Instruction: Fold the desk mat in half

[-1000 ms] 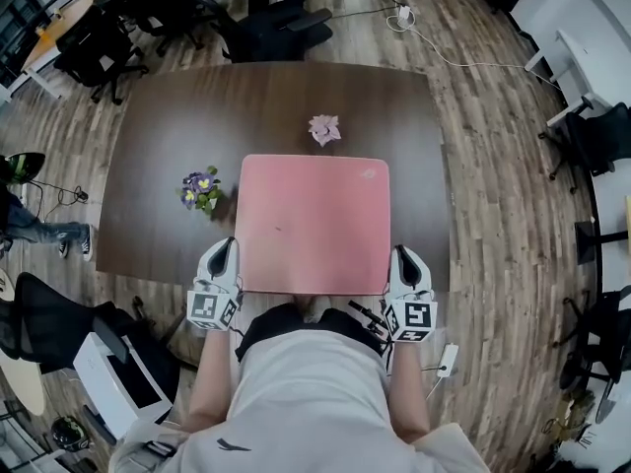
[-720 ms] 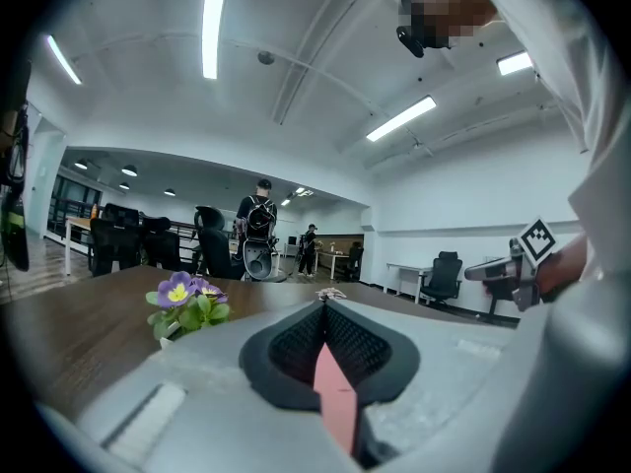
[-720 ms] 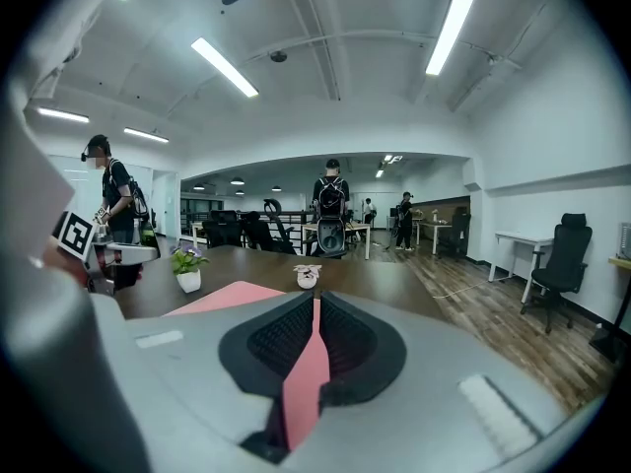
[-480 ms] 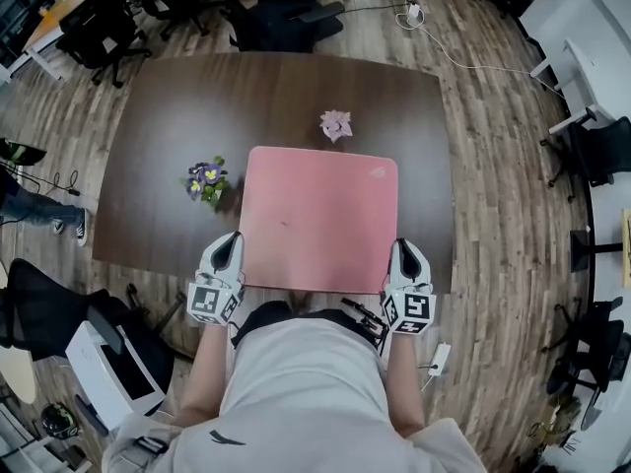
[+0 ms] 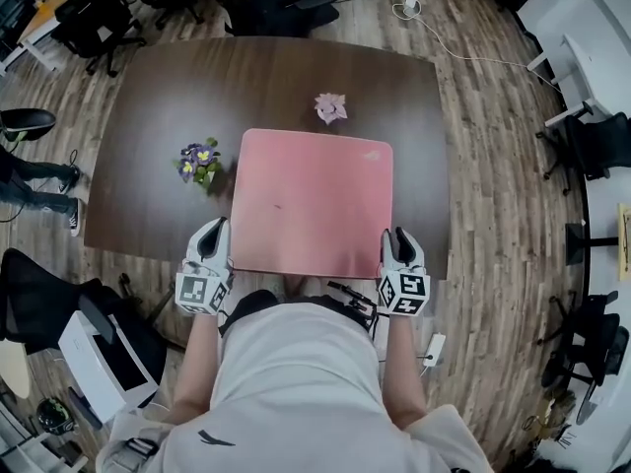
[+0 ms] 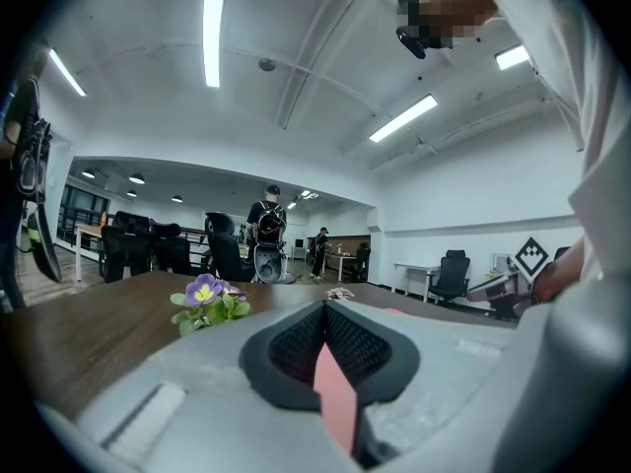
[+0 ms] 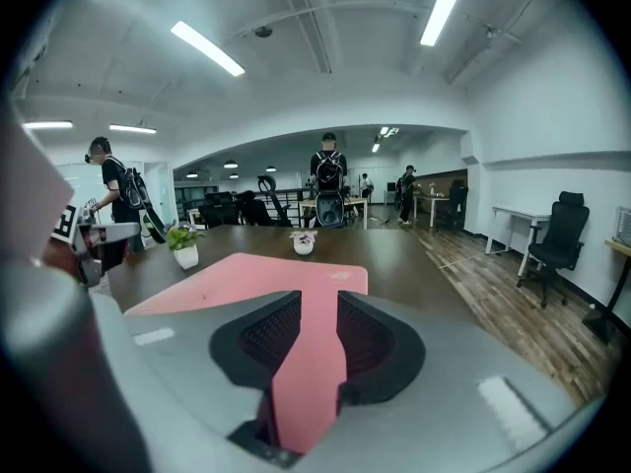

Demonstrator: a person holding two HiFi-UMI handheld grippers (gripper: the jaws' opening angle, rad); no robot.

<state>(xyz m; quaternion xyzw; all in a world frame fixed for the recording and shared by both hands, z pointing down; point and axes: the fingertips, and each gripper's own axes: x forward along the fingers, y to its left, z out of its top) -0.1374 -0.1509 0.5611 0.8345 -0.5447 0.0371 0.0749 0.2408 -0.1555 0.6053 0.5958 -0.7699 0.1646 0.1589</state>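
A pink desk mat (image 5: 311, 200) lies flat on the dark wooden table (image 5: 158, 116), its near edge at the table's front edge. My left gripper (image 5: 217, 231) is at the mat's near left corner, and in the left gripper view it (image 6: 330, 363) is shut on a thin strip of the mat (image 6: 335, 392). My right gripper (image 5: 396, 236) is at the near right corner. Its jaws (image 7: 314, 353) are opening, with the mat (image 7: 306, 372) between them and a visibly wider gap than on the left.
A small pot of purple flowers (image 5: 200, 161) stands left of the mat, and a small pink flower pot (image 5: 329, 107) stands just beyond its far edge. Office chairs (image 5: 276, 3) stand past the table. People stand in the background of both gripper views.
The head view has shifted a little. Both grippers stay at the mat's near corners, and the mat lies as before.
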